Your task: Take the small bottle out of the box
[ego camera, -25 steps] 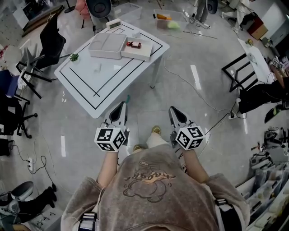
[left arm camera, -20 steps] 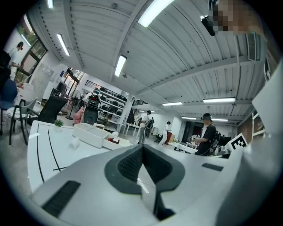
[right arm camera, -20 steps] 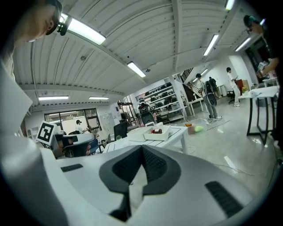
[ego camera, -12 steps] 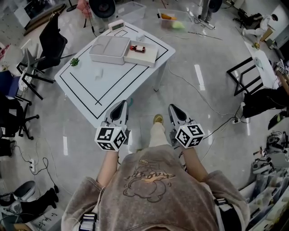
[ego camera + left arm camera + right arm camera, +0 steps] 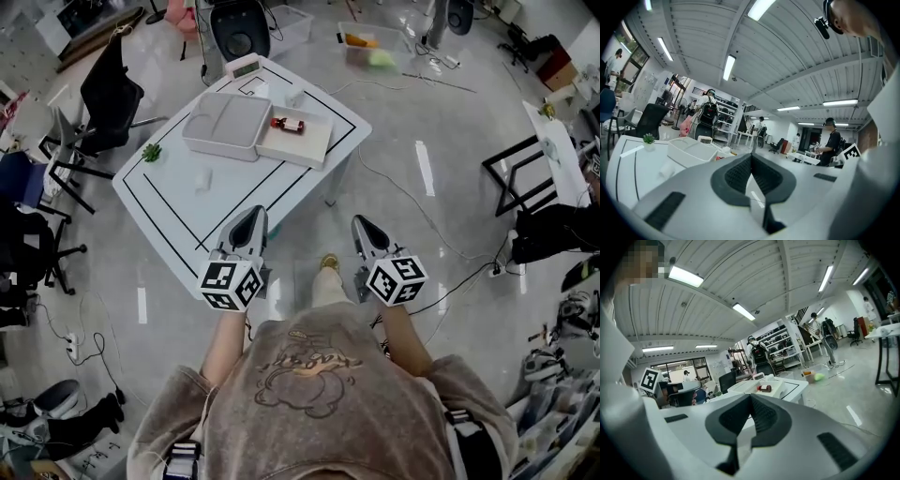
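The small bottle point(image 5: 288, 124), red-brown with a white cap, lies on its side in the shallow half of the open white box point(image 5: 298, 141) on the white table point(image 5: 178, 202). The box's deeper half point(image 5: 228, 125) sits beside it. The right gripper view shows the bottle point(image 5: 764, 388) far ahead. My left gripper point(image 5: 249, 219) and right gripper point(image 5: 364, 227) are held side by side in front of the person's chest, well short of the table. Both are shut with nothing between the jaws; the left gripper view point(image 5: 751, 157) and the right gripper view point(image 5: 751, 399) show the pads meeting.
Black office chairs point(image 5: 112, 89) stand left of the table. On the table are a small green plant point(image 5: 151, 151), a small white item point(image 5: 203, 178) and a digital timer point(image 5: 243, 67). A clear bin point(image 5: 366, 42) sits on the floor beyond, and cables point(image 5: 441, 291) trail at the right.
The person has stepped towards the table, which now sits lower and nearer in the head view. Both grippers keep the same pose and stay shut.
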Demonstrator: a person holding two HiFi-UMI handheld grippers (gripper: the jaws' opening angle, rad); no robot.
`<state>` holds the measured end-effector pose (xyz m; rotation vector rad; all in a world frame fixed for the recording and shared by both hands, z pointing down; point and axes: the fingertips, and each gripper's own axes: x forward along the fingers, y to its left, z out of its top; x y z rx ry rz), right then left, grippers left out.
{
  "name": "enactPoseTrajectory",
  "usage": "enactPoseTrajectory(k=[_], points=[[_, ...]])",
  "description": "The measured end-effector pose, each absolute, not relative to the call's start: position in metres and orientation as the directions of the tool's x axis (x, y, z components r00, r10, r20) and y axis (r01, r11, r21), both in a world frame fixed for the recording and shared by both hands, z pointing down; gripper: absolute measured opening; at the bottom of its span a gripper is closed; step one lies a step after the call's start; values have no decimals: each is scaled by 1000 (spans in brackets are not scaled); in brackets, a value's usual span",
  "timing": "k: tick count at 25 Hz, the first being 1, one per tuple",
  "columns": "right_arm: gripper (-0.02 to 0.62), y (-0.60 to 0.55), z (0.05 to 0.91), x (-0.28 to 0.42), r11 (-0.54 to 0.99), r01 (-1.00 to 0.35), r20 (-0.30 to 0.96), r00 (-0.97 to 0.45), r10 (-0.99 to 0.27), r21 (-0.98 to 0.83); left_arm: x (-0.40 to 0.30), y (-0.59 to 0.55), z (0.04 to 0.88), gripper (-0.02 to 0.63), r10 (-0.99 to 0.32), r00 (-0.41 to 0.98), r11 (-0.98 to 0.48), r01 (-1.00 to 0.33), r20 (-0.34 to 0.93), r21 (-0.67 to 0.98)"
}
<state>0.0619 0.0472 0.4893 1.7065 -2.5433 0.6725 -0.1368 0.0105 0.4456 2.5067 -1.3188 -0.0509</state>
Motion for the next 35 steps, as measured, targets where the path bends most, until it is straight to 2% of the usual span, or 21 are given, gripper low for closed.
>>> enactPoseTrajectory(k=[17, 29, 35], points=[[-5, -95, 477, 124, 415, -830, 231, -517, -824, -373, -78, -111, 420, 8, -865, 485, -441, -857, 131, 266], [-5, -143, 480, 144, 487, -782, 221, -593, -774, -390, -60, -144, 421, 8, -891, 431, -391, -889, 144, 241], [-5, -156, 474, 151, 477, -780, 201, -585, -786, -406, -50, -162, 418, 8, -879, 453, -415, -880, 145, 232]])
